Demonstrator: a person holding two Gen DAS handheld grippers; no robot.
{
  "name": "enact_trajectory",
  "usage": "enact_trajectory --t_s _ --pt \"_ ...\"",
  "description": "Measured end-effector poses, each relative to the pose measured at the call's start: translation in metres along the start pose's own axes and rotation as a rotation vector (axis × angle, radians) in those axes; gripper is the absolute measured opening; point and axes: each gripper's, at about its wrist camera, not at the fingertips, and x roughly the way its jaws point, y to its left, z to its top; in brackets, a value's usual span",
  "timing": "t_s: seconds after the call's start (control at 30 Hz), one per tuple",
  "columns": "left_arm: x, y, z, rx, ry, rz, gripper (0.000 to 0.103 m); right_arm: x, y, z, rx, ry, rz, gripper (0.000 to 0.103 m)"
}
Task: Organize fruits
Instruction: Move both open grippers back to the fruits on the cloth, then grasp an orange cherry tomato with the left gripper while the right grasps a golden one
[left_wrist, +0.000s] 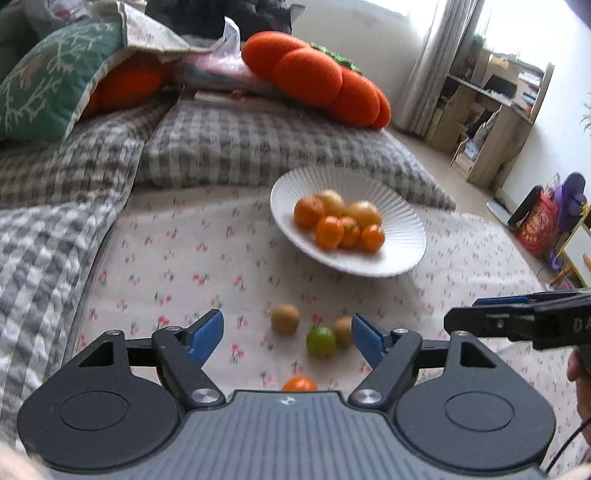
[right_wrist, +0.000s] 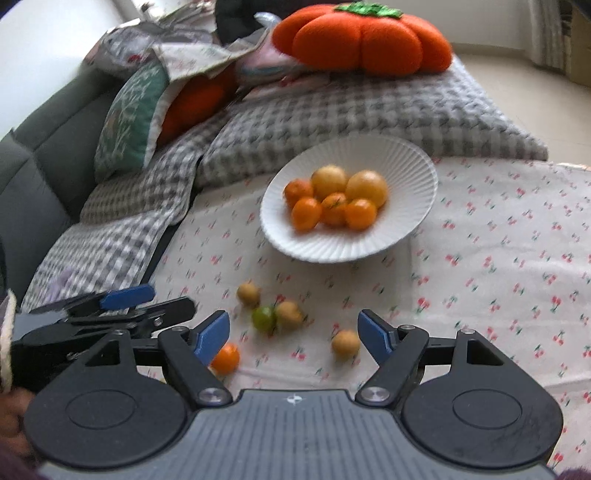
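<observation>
Ribbed plate, printed cloth
Matt white fluted plate on soft cherry-print cotton sheet; fuzzy plush pumpkin cushion.

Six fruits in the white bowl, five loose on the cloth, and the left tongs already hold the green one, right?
No: the left tongs are open and empty. The left wrist view shows the green fruit lying on the cloth. The counts for the white bowl are right.

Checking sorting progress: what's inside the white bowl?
The white bowl holds four oranges and two yellow fruits. Anything beneath that pile is covered.
</observation>
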Motion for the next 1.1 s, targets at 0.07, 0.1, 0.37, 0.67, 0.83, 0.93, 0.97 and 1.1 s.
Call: enact_trajectory --t_s 0.07,0.1,0.37,0.67,0.83,0.93,0.97,1.1 --pt "0.001 0.000 -0.005 0.002 0.020 -0.004 0.071 0.002 0.005 -0.007 -0.021 0.024 0.010 0.072" --pt "0.001 0.000 -0.008 0.004 0.032 -0.006 0.071 0.003 0.008 -0.011 -0.035 0.036 0.013 0.072" --pt "0.015 -0.004 -0.021 0.021 0.110 -0.024 0.065 0.024 0.031 -0.042 -0.186 0.177 0.025 0.066" --pt "0.029 -0.012 -0.030 0.063 0.157 -0.015 0.056 0.041 0.047 -0.063 -0.296 0.282 -0.009 0.058" --pt "0.038 -0.019 -0.032 0.093 0.174 -0.017 0.046 0.046 0.047 -0.069 -0.314 0.305 -0.037 0.046" --pt "0.043 -0.021 -0.034 0.102 0.190 -0.009 0.040 0.047 0.045 -0.069 -0.307 0.311 -0.044 0.040" --pt "0.044 -0.022 -0.035 0.108 0.193 -0.002 0.040 0.048 0.044 -0.069 -0.305 0.312 -0.046 0.039" --pt "0.048 -0.024 -0.038 0.125 0.207 0.014 0.033 0.050 0.042 -0.070 -0.296 0.317 -0.053 0.034"
